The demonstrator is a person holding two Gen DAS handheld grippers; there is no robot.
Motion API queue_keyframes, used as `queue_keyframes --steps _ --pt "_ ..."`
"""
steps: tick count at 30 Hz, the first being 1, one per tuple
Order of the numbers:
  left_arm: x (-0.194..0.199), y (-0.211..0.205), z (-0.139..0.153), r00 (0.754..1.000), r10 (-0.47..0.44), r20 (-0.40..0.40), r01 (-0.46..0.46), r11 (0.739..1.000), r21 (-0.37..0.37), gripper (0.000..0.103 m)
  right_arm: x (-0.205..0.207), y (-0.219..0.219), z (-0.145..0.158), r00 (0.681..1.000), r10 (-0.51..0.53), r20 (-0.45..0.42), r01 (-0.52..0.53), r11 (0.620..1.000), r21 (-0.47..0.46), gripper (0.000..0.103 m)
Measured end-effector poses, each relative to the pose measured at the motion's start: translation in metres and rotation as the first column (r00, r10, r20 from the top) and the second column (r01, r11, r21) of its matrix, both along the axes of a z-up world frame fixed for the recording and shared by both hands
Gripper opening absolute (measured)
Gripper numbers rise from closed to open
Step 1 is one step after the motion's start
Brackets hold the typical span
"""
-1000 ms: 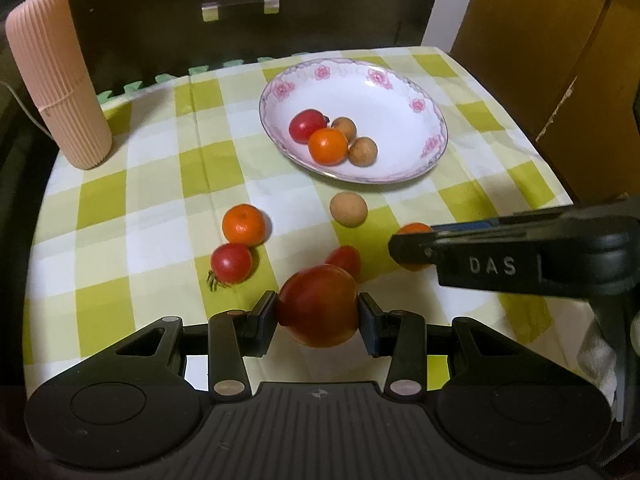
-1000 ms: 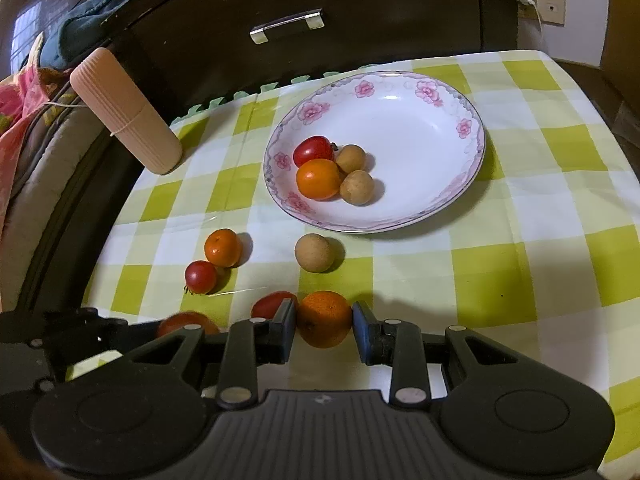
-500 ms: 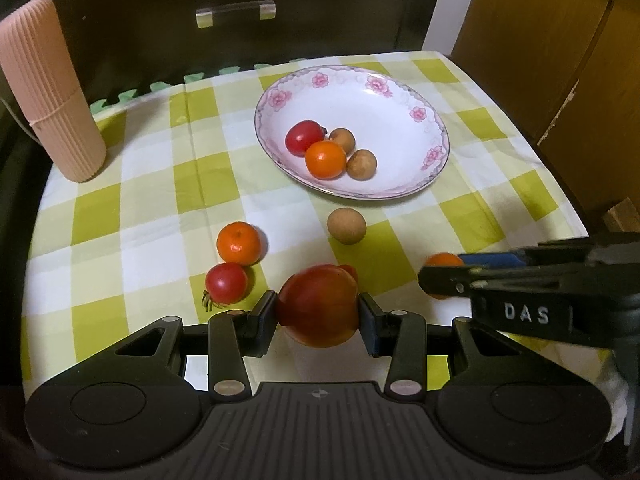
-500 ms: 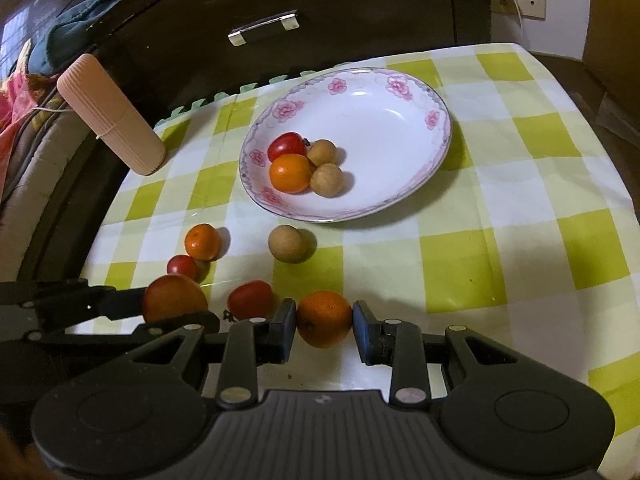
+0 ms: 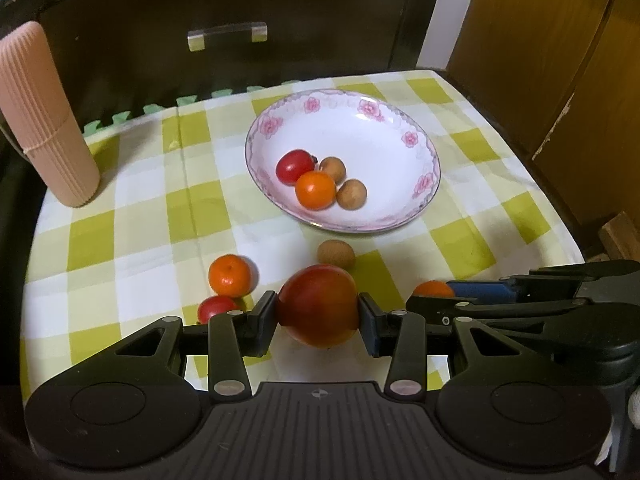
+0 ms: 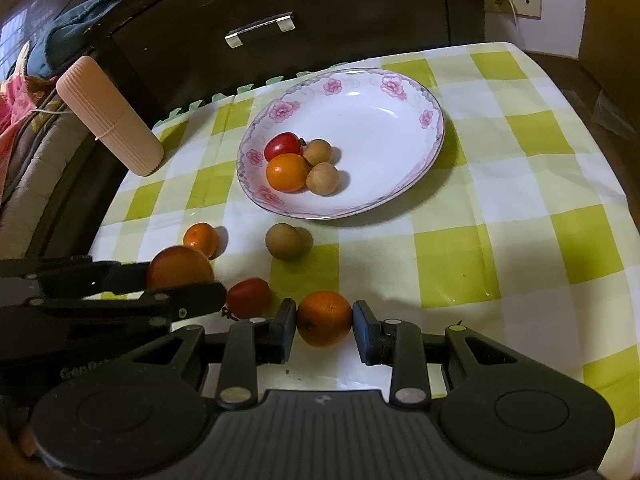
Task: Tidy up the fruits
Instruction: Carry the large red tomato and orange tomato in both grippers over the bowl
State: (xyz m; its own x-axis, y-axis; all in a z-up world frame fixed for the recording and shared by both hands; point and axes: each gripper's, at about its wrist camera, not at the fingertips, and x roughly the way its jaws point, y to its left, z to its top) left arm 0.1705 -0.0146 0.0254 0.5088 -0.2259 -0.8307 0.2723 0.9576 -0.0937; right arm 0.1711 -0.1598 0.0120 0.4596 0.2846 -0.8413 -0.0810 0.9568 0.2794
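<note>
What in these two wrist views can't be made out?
- Left wrist view: small orange mostly hidden by the right gripper; cherry tomato partly behind the left gripper.
- Right wrist view: large tomato half covered by the left gripper's fingers.
- Both: person out of frame.

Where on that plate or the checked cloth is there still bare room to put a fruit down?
The right half of the plate is bare; its four fruits huddle on the left side. The checked cloth to the plate's right is free too, as is the stretch between the pink ribbed cylinder and the plate. It is crowded in front of the plate, around the loose fruits and both grippers.
</note>
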Motion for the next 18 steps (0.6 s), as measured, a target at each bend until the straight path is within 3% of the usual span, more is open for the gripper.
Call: queue_keyframes --steps 18 --pt "0.029 -0.009 0.014 0.999 0.009 0.044 -0.008 0.999 -0.038 0.050 0.020 -0.007 0.013 0.998 -0.054 0.032 0.054 0.999 -0.004 0.030"
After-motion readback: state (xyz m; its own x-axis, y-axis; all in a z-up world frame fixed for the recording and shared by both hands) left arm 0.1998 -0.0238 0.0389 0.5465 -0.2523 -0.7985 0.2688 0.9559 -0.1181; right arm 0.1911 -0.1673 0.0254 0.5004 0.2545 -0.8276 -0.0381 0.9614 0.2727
